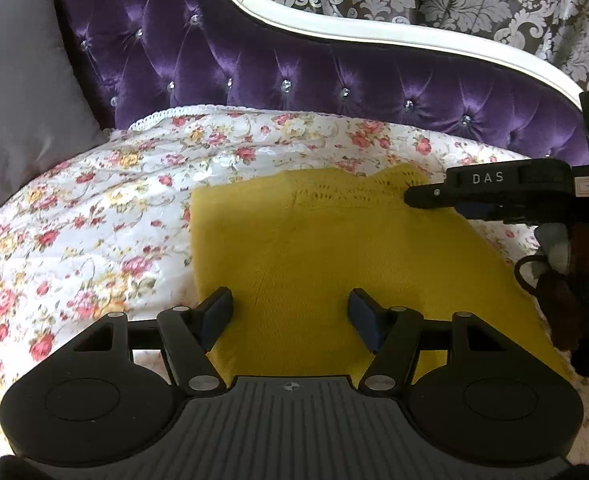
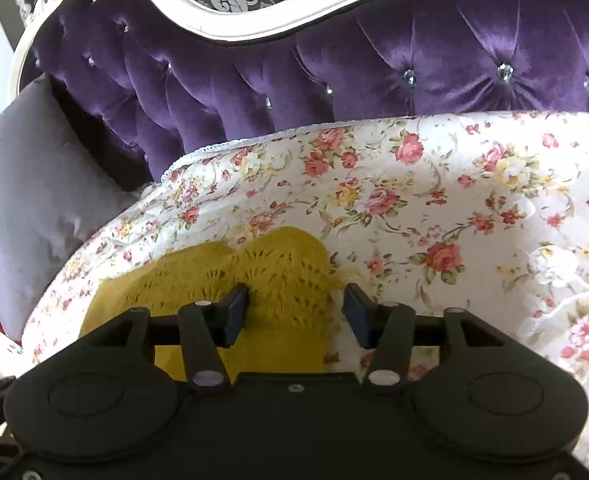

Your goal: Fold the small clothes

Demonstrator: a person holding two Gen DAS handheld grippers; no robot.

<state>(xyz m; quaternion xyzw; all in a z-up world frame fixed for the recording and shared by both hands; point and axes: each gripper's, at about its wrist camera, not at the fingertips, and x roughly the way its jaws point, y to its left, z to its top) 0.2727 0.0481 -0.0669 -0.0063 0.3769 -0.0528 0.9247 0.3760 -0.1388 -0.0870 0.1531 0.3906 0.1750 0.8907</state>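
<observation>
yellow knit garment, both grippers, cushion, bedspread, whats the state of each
yellow knit garment: lying flat on the bedspread, ungripped
left gripper: open, over the garment's near part
right gripper: open, at the garment's lacy far corner
floral bedspread: spread over the seat
grey cushion: leaning upright against the purple backrest

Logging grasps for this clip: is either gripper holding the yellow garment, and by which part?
Nothing is held. Left gripper and right gripper both have jaws open over the yellow knit garment, the right at its lacy edge.
</observation>
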